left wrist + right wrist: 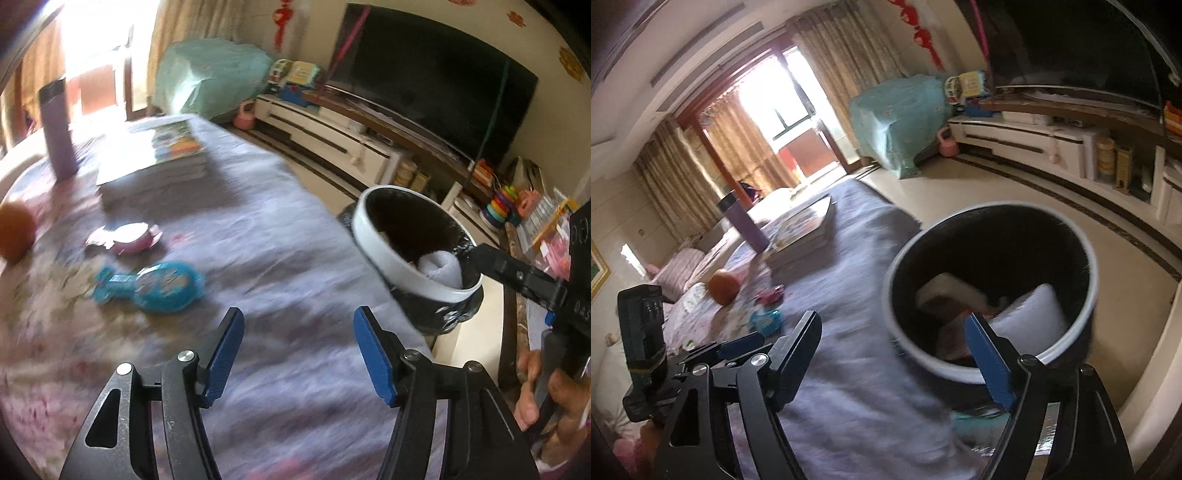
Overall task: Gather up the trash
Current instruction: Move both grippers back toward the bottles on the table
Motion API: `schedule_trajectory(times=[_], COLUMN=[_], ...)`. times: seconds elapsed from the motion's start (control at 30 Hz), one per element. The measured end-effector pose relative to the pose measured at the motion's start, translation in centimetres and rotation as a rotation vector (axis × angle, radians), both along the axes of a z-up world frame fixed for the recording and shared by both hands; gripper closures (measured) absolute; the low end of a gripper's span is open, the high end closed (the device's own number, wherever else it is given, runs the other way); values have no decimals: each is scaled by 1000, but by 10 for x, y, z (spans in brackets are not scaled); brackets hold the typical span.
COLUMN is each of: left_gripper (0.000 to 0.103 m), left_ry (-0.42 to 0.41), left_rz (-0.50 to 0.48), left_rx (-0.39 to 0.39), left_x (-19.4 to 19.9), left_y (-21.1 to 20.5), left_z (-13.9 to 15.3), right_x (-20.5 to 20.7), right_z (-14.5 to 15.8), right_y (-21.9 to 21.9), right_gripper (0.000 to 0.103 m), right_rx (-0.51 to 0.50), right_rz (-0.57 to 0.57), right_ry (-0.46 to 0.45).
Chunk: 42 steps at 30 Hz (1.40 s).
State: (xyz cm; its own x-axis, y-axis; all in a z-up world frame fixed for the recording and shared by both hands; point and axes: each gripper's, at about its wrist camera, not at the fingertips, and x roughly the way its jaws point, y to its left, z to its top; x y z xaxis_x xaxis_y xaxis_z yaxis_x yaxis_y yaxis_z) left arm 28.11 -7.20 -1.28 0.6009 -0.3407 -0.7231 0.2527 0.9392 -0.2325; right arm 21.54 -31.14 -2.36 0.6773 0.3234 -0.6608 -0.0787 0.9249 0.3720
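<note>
You are holding the left gripper (298,353) spread above the cloth; the right gripper (893,348), spread, is bracketing the trash bin (990,291) rim.

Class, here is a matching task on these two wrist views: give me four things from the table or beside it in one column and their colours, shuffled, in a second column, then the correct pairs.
Things:
1. tall bottle
2. round fruit
3. flat wrapper nearest the left gripper
4. rim of the trash bin

Colours:
A. orange
B. white
C. purple
D. turquoise blue

Pairs: 1-C, 2-A, 3-D, 4-B
</note>
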Motion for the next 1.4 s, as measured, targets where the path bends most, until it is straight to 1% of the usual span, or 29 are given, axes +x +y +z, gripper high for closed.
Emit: schedule_trajectory(times=[0.13,0.27,0.47,0.63,0.67,0.73,0.77,0.8,0.9,1.03,1.1,1.2,1.3,1.33,1.4], left_gripper=[41,38,37,37,37,37,37,37,37,37,37,36,35,35,34], left_ry=[17,29,62,86,89,92,94,95,99,108,111,113,118,119,119], left_rz=[53,100,177,224,233,245,251,253,264,276,283,296,305,305,300], left_rx=[-17,-26,-38,-48,-48,-47,-48,-47,-39,-35,-29,-33,-37,-39,-39], left_x=[-13,-22,-39,-42,-44,-46,-47,-48,-48,-50,-47,-45,-42,-41,-37], left_y=[32,58,95,121,124,131,137,139,146,155,159,165,170,171,170], left_z=[-5,-6,-14,-19,-19,-19,-19,-19,-21,-22,-23,-24,-26,-26,-27], right_x=[-4,-3,3,13,15,23,30,35,55,78,86,83,72,69,70], right_z=[-4,-10,-22,-30,-31,-35,-38,-40,-50,-62,-69,-70,-73,-71,-67], right_y=[24,48,82,114,118,127,132,135,149,164,174,193,218,223,223], right_gripper=[20,18,17,18,19,34,45,51,60,64,68,70,71,71,71], right_rx=[3,6,8,-29,-37,-52,-60,-64,-92,-138,-154,-140,-98,-96,-97], right_rz=[52,105,173,226,231,240,243,244,244,252,282,360,476,493,481], right_ry=[-4,8,33,33,34,41,53,61,81,105,132,135,146,136,113])
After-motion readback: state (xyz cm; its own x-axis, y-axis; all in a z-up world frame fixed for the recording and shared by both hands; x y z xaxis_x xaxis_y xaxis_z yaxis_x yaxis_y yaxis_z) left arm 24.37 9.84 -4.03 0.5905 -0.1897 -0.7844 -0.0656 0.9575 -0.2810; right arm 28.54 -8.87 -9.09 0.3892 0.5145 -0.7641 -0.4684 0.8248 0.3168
